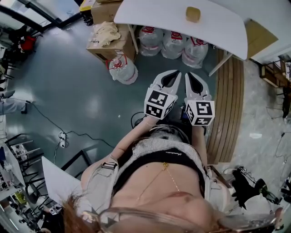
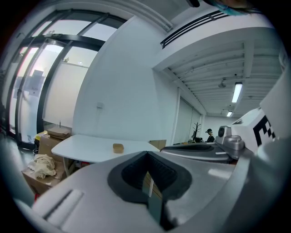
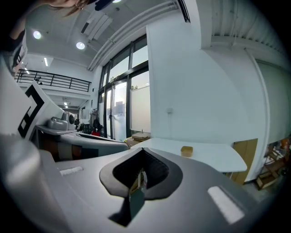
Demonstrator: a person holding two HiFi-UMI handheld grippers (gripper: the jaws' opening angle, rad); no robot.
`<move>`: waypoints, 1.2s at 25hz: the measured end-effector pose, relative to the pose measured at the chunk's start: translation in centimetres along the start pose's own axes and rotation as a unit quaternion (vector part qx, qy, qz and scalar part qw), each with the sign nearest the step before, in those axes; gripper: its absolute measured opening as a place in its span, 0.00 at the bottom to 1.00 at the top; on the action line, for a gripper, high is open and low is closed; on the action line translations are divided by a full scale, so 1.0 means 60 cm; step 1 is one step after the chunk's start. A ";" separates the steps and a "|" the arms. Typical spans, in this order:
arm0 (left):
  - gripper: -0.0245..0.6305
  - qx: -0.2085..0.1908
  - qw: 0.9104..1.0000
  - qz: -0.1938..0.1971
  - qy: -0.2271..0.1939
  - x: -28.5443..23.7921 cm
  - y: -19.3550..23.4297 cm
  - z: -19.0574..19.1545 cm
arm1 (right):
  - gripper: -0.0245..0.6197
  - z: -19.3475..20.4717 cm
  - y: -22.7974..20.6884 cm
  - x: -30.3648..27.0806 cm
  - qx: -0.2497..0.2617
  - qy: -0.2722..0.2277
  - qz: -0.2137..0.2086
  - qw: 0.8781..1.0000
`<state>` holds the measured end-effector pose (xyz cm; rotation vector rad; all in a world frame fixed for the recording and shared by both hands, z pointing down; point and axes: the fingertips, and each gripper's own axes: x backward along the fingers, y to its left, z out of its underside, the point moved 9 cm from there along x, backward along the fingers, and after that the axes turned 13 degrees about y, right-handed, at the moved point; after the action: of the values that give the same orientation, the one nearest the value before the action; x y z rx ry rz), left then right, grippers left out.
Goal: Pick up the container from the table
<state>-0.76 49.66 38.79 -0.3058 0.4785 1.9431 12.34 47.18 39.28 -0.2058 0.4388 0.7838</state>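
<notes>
Under the person is a grey-green floor [image 1: 68, 91]. Further ahead stands a white table [image 1: 154, 18], with big water bottles [image 1: 173, 44] under it and a cardboard box [image 1: 109, 45] beside it. The small tan container [image 1: 193, 14] sits on the table top, well apart from both grippers. The left gripper [image 1: 174, 73] and right gripper [image 1: 190, 74] hang side by side above the floor, each with its jaws pressed together on nothing.

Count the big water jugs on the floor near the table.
4 water jugs. Three in a row at the white table edge: left, middle, right. One beside the cardboard box. Others may hide under the tabletop.
</notes>
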 end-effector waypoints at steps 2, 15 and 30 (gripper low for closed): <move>0.04 0.003 1.000 -0.004 0.001 0.003 0.003 0.001 | 0.08 -0.001 0.003 -0.003 0.003 0.005 -0.003 1.000; 0.04 0.027 0.999 -0.044 -0.004 -0.048 0.035 -0.025 | 0.08 -0.030 -0.047 -0.066 0.009 0.000 -0.037 0.999; 0.04 0.028 0.998 -0.053 0.001 -0.216 0.077 -0.125 | 0.08 -0.101 -0.199 -0.179 0.011 -0.008 -0.068 0.998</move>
<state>0.23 34.01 38.49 -0.2923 0.5070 1.8227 12.39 30.01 38.95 -0.2066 0.4130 0.6471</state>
